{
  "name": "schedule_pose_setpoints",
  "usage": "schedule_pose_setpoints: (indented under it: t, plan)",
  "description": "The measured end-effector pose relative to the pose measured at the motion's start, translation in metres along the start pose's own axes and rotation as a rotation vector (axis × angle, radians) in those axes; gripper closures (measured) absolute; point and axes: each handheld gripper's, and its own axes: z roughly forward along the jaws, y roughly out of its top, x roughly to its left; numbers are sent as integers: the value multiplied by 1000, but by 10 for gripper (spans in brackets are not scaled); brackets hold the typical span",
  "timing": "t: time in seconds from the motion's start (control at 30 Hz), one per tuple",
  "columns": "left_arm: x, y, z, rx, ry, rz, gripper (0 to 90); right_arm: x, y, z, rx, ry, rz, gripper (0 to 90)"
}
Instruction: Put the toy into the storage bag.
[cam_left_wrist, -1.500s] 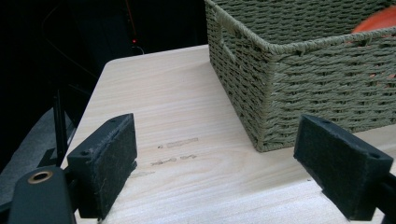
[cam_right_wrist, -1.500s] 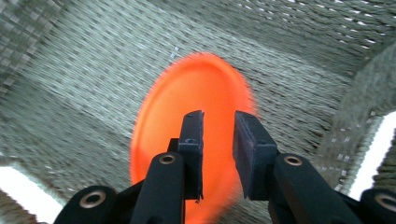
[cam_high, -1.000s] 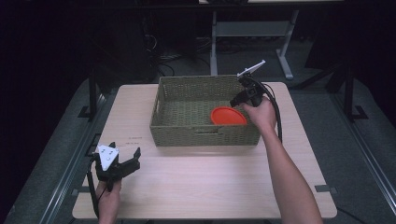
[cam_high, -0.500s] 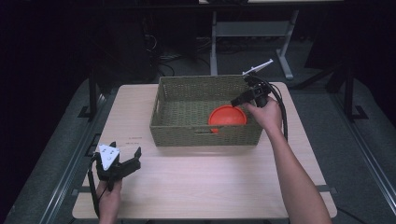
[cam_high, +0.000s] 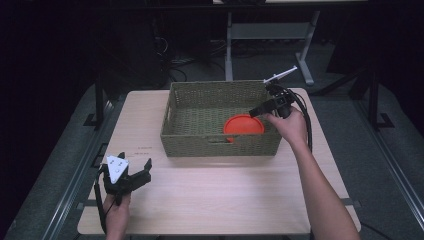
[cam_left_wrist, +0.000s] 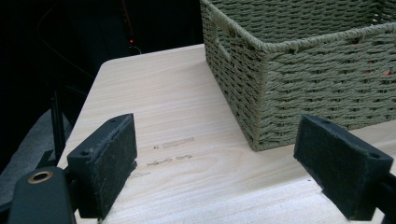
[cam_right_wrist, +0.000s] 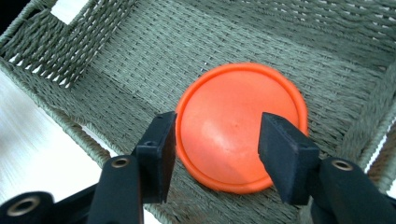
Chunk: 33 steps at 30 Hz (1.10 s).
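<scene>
1. Basket (cam_high: 220, 120) of green woven cord serves as landmark: it stands on the far half of the counter (cam_high: 215, 195), and the orange disc (cam_high: 243, 125) lies flat on its floor, close to its near wall and towards its right end.
2. Right gripper (cam_high: 256, 113) hangs over the basket's right end, tilted down at the disc. Its jaws have just been opening and now stand spread above the disc, pads clear of it, nothing between them.
3. Left gripper (cam_high: 142, 170) rests low on the counter, well in front of the basket's left corner, jaws spread wide and empty.
4. Judged from this, the step is letting go and backing out. To do it well, keep the jaws spread, lift straight up until the pads clear the basket's rim, and only then draw the hand back, so neither the pads nor the trailing cable snag the weave or drag the disc.
5. Writing: faint marks show on the counter in front of the basket's left corner, too small to read. No brand or label is legible on the disc or basket.
</scene>
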Motion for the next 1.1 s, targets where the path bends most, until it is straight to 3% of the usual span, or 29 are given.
schedule_pose_setpoints:
  t: [0.5, 0.67, 1.1]
  plan:
    - [0, 0, 1, -2, 0, -1, 127, 2, -7, -17, -20, 11, -21, 397]
    - [0, 0, 1, -1, 0, 0, 127, 3, -15, -21, -25, 21, -32, 352]
    - [0, 0, 1, 2, 0, 3, 127, 4, -32, -34, -54, 47, -59, 336]
